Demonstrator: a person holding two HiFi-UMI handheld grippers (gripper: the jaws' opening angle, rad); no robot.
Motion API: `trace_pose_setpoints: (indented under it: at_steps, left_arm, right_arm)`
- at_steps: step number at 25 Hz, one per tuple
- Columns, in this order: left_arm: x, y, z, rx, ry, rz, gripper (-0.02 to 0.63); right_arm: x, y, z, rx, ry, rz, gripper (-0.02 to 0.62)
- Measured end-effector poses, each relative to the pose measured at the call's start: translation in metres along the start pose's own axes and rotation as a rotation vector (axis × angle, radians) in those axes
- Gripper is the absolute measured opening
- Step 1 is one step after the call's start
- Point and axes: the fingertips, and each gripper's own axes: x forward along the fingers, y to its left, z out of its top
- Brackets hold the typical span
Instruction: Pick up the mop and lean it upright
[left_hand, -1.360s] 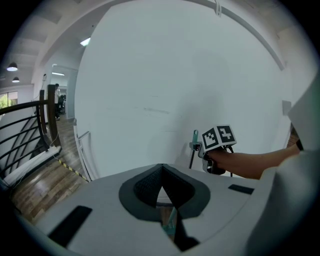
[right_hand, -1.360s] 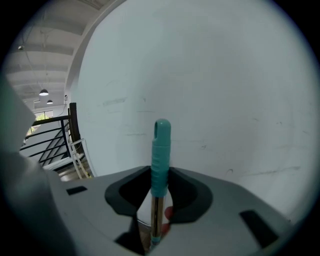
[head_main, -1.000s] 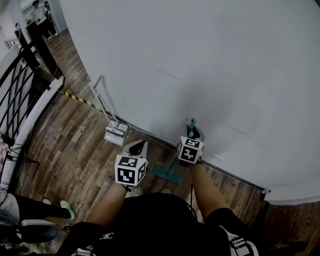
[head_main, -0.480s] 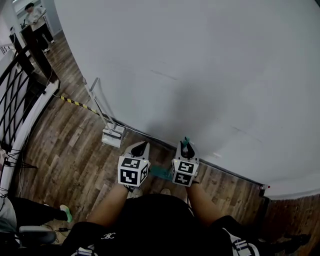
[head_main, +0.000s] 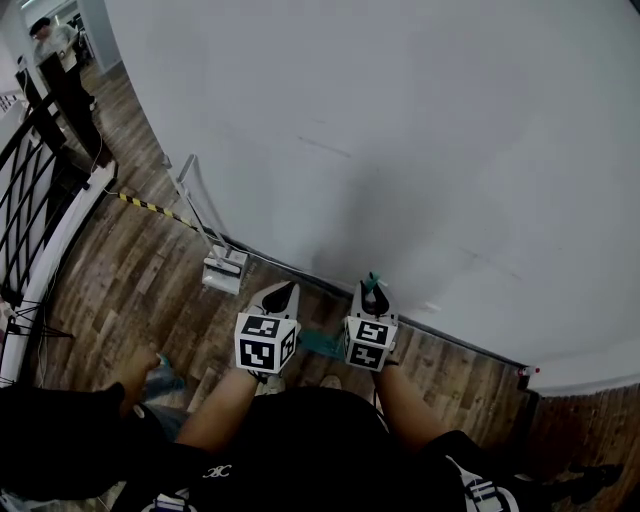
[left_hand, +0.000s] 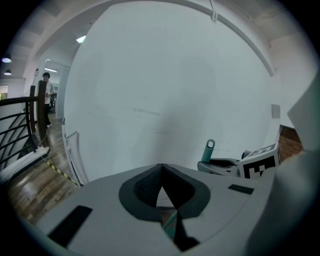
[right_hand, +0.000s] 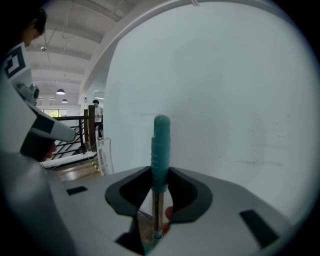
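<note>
The mop has a teal grip (right_hand: 160, 147) on a metal shaft (right_hand: 157, 212), and its flat teal head (head_main: 318, 343) rests on the wood floor by the wall. My right gripper (right_hand: 160, 175) is shut on the handle just below the grip's top, holding it nearly upright; in the head view the handle tip (head_main: 371, 283) pokes above that gripper (head_main: 372, 294). My left gripper (head_main: 280, 293) hovers just to its left, jaws shut on nothing (left_hand: 161, 168). From the left gripper view the handle tip (left_hand: 208, 150) and the right gripper (left_hand: 235, 165) show at the right.
A white wall (head_main: 420, 140) stands straight ahead. Another white floor tool (head_main: 222, 268) leans against it to the left, near yellow-black floor tape (head_main: 150, 207). A black railing (head_main: 30, 190) runs at far left. One person (head_main: 55, 45) stands far off; another in dark clothing (head_main: 70, 440) is at lower left.
My right gripper has carried the mop handle leftward, closer to the left gripper. A person in dark clothing has come into the lower left of the head view.
</note>
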Motion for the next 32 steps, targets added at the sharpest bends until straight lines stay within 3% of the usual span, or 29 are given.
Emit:
trace_pose_setpoints:
  at_steps: [13,32]
  left_arm:
    - [-0.007,-0.001,-0.004,0.019,0.006,0.035,-0.003]
    - [-0.022,-0.001,-0.007,0.017,-0.005,0.135,-0.003]
  right_arm:
    - [0.023,-0.013,0.001,0.022,0.002,0.016,0.114]
    - [0.144,-0.063,0.016,0.063,0.093,0.012,0.11]
